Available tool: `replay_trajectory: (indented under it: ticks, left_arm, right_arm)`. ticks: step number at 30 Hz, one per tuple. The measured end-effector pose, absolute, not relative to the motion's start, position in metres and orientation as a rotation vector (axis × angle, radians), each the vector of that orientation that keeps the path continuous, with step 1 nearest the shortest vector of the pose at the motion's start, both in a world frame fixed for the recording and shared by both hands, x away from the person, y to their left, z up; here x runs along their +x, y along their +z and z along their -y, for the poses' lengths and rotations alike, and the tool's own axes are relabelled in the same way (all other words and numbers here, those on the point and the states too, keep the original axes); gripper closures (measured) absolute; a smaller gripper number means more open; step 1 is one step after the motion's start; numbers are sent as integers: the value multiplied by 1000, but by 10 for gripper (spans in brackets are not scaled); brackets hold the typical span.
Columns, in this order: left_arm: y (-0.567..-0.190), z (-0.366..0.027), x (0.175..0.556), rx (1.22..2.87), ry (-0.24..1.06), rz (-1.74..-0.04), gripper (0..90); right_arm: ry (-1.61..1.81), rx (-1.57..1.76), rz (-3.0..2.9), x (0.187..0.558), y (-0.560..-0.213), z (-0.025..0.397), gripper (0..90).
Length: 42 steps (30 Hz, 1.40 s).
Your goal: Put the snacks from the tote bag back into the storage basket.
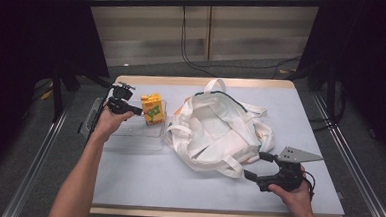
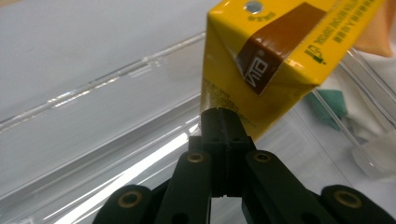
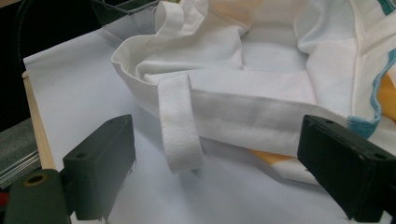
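Two grippers: left gripper (image 2: 223, 122) closed, seemingly touching the yellow carton (image 1: 152, 108); right gripper (image 3: 219, 172) open beside the white bag (image 1: 215, 132)

lab, black curtains (image 1: 30, 30), railed table (image 1: 310, 124)

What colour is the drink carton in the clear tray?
Yellow, with a brown strip on top; the carton shows best in the left gripper view.
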<state>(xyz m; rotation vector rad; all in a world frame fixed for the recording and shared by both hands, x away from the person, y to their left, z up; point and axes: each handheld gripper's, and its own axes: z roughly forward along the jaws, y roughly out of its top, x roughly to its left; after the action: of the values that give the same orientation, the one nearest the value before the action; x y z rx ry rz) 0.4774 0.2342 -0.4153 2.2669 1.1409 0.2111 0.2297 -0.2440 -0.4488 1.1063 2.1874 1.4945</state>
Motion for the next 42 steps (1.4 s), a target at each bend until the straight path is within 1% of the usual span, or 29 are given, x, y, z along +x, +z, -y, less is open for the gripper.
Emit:
replay_trajectory:
  ticks: [1, 2, 3, 5, 6, 8, 11, 16, 22, 26, 30, 42]
  left_arm:
    - [-415, -231, 478, 2265, 209, -1137, 900]
    - [-414, -227, 478, 2272, 236, -1139, 900]
    - [-414, -224, 479, 2288, 227, -1124, 900]
    - [-414, -221, 481, 2282, 242, -1155, 900]
    - [-414, -223, 483, 2278, 214, -1163, 900]
    - [-417, -222, 485, 2286, 224, -1172, 900]
    - [-421, -221, 487, 2253, 219, -1178, 900]
    - [-424, -224, 492, 2224, 181, -1189, 900]
    - [-424, -230, 492, 2214, 177, -1204, 900]
    - [-420, -236, 488, 2197, 193, -1224, 900]
    - [-415, -242, 482, 2135, 197, -1224, 900]
    - [-409, -266, 453, 2023, 252, -1178, 900]
  right_arm:
    - [1492, 1108, -2185, 229, -449, 244, 110]
    - [1493, 1111, -2183, 229, -448, 244, 110]
    - [1496, 1109, -2185, 229, -449, 244, 110]
    - [1498, 1108, -2183, 228, -449, 245, 110]
    - [1497, 1108, -2183, 228, -449, 245, 110]
    - [1497, 1105, -2184, 228, -448, 245, 110]
    - [1499, 1112, -2180, 227, -448, 245, 110]
    - [1504, 1104, -2182, 228, -449, 245, 109]
    - [1497, 1110, -2184, 229, -449, 244, 109]
    - [1500, 1107, -2181, 228, -448, 244, 109]
    - [1501, 1106, -2179, 228, -448, 244, 110]
    - [1500, 1118, -2160, 228, -447, 246, 110]
